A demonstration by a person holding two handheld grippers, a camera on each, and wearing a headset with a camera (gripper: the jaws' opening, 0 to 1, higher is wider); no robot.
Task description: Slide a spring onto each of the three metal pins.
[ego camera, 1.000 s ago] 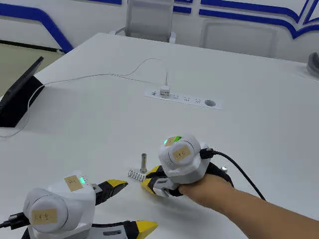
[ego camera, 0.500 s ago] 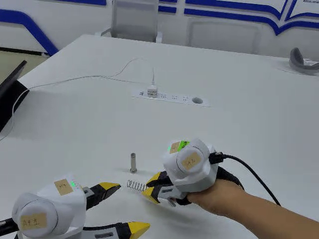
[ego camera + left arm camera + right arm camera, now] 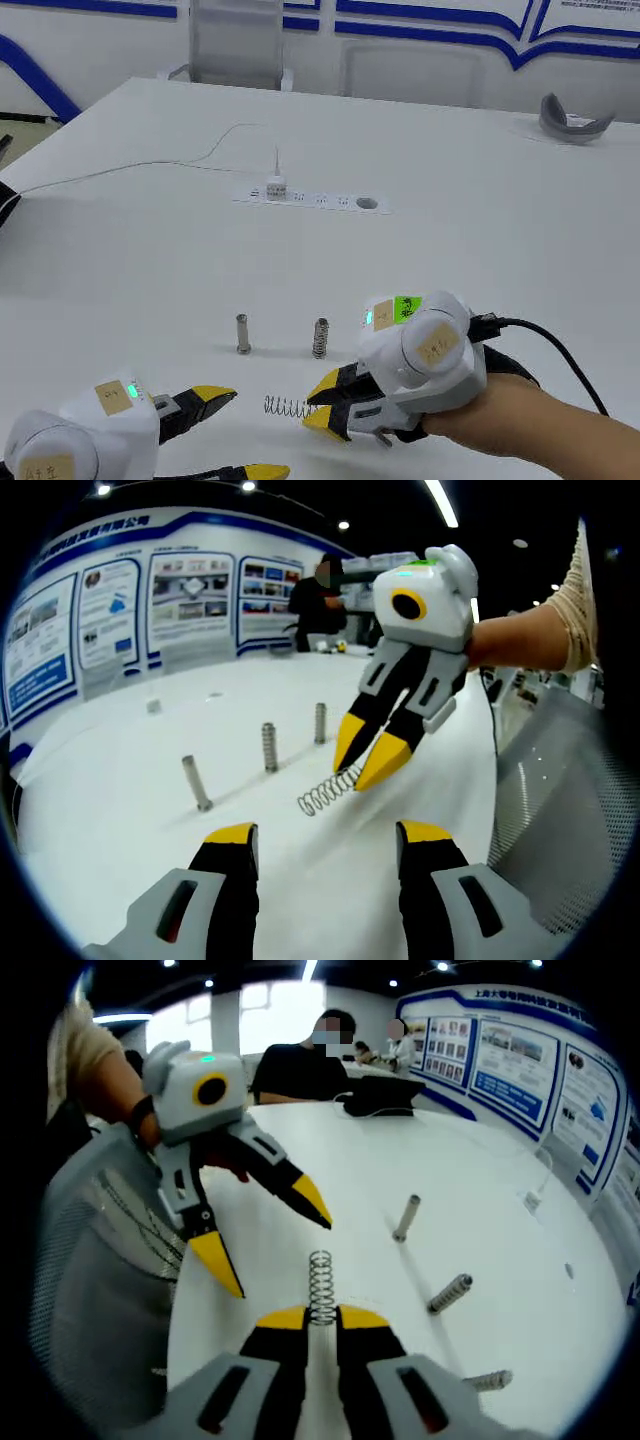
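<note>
White worktop (image 3: pixel 150 260): your right tool (image 3: pixel 320 403) is pinching the spring (image 3: pixel 285 406) by one end, freeing the other for the bare pin (image 3: pixel 242 333); left tool (image 3: pixel 258 432) is hovering spread, lower left.

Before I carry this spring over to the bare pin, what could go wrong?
The right claw grips the spring by one end only, so it could swing or pop loose before reaching the bare pin. The open left claw sits near its free end and could knock it.
</note>
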